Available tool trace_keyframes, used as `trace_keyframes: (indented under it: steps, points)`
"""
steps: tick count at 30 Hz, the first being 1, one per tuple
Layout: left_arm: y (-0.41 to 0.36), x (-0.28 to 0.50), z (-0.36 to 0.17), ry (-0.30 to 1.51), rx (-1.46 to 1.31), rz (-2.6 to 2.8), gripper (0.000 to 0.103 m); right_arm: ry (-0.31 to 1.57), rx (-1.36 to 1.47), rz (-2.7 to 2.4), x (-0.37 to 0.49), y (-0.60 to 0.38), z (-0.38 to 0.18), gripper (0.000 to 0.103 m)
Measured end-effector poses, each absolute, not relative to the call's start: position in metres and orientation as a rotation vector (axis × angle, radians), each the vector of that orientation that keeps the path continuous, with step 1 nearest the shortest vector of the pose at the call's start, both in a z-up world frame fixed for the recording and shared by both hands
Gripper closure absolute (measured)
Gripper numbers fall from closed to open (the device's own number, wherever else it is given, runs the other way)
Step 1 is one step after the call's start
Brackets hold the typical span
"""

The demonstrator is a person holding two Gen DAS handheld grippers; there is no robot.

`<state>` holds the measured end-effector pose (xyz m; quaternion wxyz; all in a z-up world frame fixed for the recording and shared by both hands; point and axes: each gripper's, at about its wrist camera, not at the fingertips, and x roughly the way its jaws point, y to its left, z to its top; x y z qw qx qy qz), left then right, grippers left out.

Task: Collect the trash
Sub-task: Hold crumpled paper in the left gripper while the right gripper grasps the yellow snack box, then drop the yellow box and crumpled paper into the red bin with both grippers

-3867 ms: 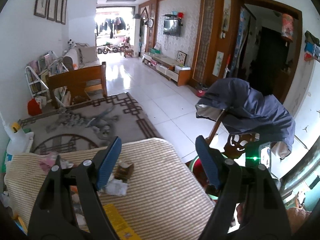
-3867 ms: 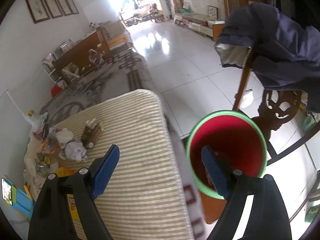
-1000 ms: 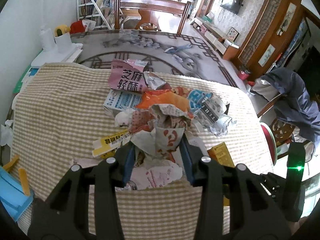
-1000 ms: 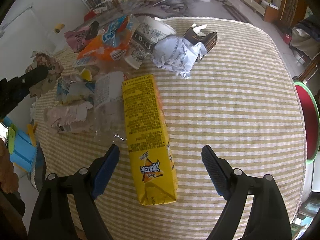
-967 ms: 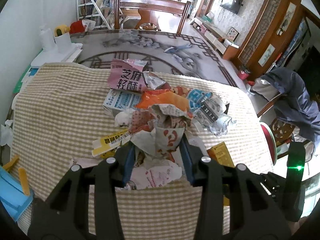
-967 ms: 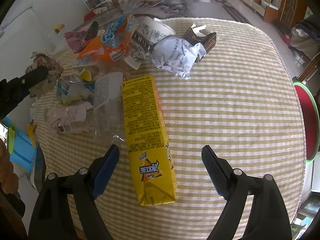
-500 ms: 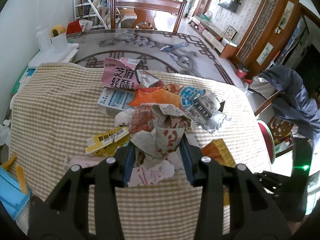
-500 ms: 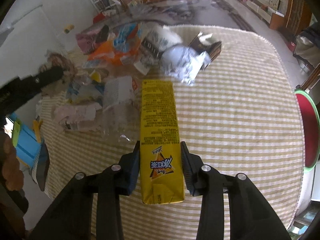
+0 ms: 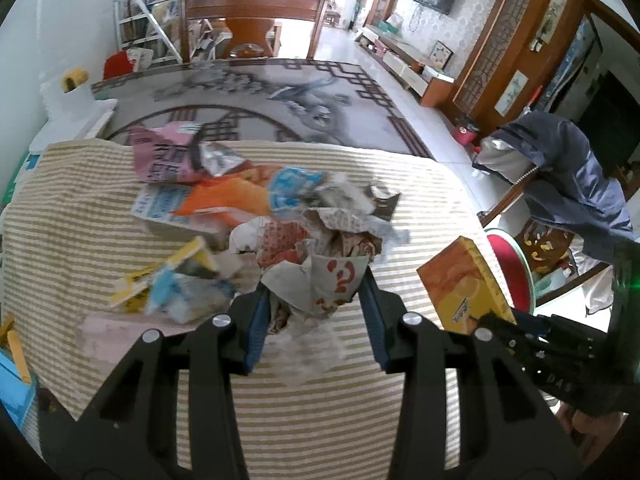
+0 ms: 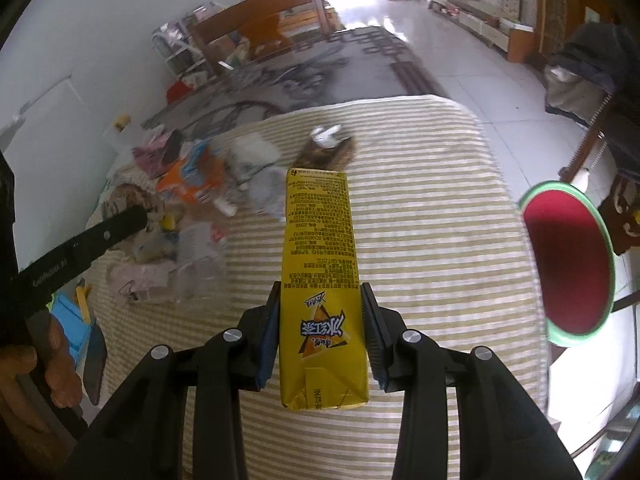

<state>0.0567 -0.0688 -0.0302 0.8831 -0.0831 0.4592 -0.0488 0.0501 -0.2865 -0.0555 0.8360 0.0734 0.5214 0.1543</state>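
With my right gripper (image 10: 320, 336) clamped on the carton (image 10: 320, 264) and my left gripper (image 9: 314, 320) pinching a paper wad (image 9: 320, 276), I judged both should travel level to right over the bin (image 10: 568, 264) before letting go.

Glossy yellow carton (image 10: 320, 280), crumpled paper wrapper (image 9: 320, 276)

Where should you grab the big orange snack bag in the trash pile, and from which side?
Take the orange snack bag by its puffed middle, coming down from above, I'd say. It lies on top of the pile with other wrappers crowding its edges, so only its upper face is free, and soft foil pinches easily.
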Motion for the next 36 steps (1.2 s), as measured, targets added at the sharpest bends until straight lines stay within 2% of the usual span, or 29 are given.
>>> trace_keyframes:
  steps: [14, 24, 25, 28, 36]
  points:
    - [-0.197, 0.078, -0.04, 1.004, -0.096, -0.196, 0.063, 1.097, 0.285, 0.105, 0.082, -0.459, -0.074, 0.067]
    - [-0.248, 0.096, -0.042, 1.03, -0.052, -0.201, 0.063, 1.157, 0.293, 0.015, 0.112, -0.529, -0.111, 0.066]
    - [-0.251, 0.098, -0.042, 1.033, -0.05, -0.2, 0.063, 1.157, 0.298, 0.012, 0.113, -0.533, -0.113, 0.064]
    - [-0.264, 0.107, -0.045, 1.046, -0.041, -0.214, 0.063, 1.16, 0.304, -0.003, 0.116, -0.544, -0.118, 0.039]
    - [-0.339, 0.131, -0.056, 1.071, 0.0, -0.406, 0.063, 1.14, 0.382, -0.094, 0.097, -0.583, -0.115, 0.033]
